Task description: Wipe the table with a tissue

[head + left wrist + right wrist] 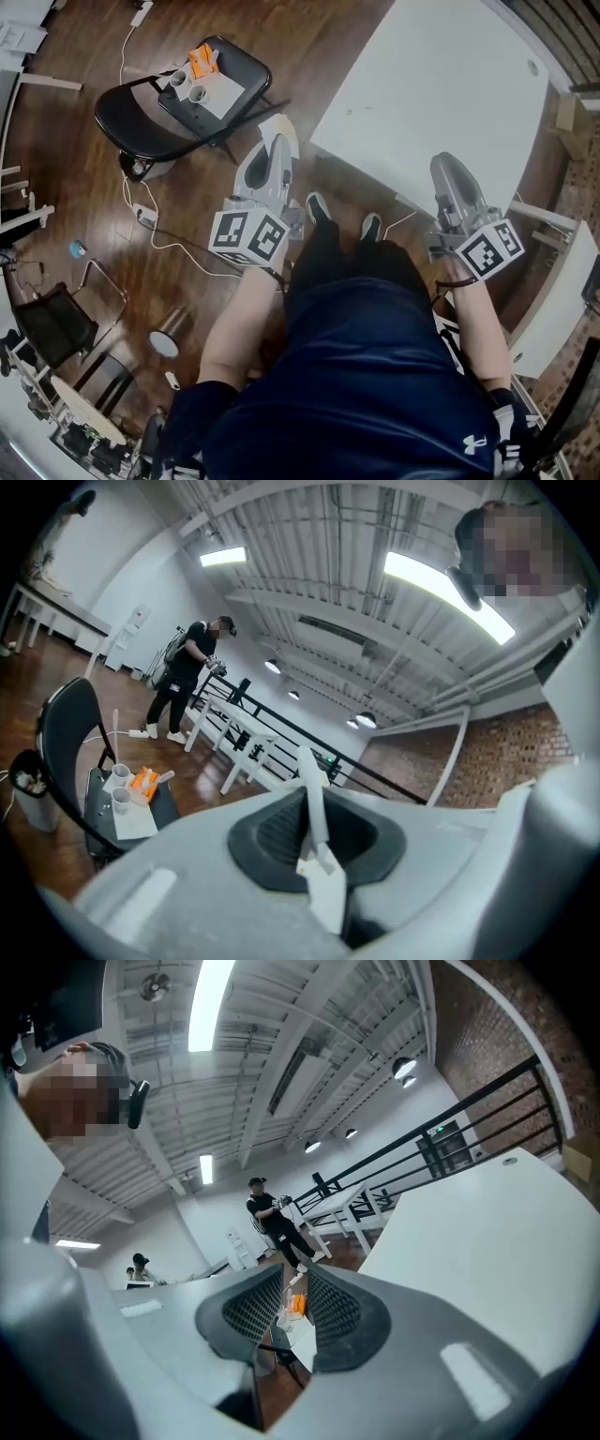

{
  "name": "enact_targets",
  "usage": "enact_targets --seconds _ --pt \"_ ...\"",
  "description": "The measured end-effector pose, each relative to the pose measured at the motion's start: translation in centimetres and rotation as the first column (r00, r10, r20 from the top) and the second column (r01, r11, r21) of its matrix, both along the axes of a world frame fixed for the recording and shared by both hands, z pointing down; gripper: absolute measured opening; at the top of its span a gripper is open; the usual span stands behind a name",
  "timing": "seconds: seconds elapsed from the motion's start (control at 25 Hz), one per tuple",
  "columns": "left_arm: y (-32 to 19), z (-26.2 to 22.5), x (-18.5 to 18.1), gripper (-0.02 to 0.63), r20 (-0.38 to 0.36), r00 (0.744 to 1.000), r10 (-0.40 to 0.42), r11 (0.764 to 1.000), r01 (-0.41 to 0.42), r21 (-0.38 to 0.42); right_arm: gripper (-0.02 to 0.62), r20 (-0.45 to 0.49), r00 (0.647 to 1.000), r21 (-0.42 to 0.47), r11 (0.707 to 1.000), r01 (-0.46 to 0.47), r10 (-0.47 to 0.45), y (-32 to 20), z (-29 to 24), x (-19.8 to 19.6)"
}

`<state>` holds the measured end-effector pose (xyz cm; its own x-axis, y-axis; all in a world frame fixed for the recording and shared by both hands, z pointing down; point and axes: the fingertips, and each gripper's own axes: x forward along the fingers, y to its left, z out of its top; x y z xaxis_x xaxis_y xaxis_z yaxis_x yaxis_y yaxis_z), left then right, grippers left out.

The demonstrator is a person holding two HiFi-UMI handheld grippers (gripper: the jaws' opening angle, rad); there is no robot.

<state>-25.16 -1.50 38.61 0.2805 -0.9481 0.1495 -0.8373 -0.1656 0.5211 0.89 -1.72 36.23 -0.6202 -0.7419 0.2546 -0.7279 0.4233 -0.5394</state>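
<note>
The white table [431, 84] stands ahead of me, its top bare. My left gripper [272, 141] hangs over the wooden floor just left of the table's near corner, shut on a white tissue [285, 129]. In the left gripper view the tissue [314, 808] shows as a thin strip pinched between the jaws [315, 846]. My right gripper [443, 167] is near the table's front edge, open by a narrow gap [284, 1321] with nothing in it. An orange tissue packet [202, 61] lies on a chair to the left.
A black folding chair [122, 117] at the left carries a white sheet, two cups [187, 86] and the packet. Cables [178, 246] trail over the floor. A round bin [167, 335] stands at the lower left. Another white desk [562, 291] is at the right. A person [192, 682] stands far off.
</note>
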Motion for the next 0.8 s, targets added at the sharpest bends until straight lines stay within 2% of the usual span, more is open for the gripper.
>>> enact_targets --seconds 0.28,0.52,0.64,0.8 --pt "-2.4 3.9 2.6 0.023 0.043 0.999 0.031 0.994 -0.027 -0.106 0.077 0.018 1.000 -0.058 0.998 -0.017 0.018 -2.4 2.8 1.6" --pt "-3.9 7.9 4.2 0.023 0.116 0.993 0.027 0.980 -0.004 -0.200 0.072 0.067 0.998 -0.113 0.994 0.008 0.000 -4.9 7.0 2.3" --pt "-5.1 10.1 5.5 0.023 0.169 0.984 0.051 0.966 -0.006 -0.260 0.067 0.088 0.996 -0.139 0.990 0.019 -0.007 -6.0 8.5 3.0" --pt "-6.1 13.3 7.0 0.023 0.247 0.966 0.071 0.934 0.022 -0.355 0.064 0.121 0.993 -0.178 0.984 0.029 -0.007 -6.7 10.1 4.4"
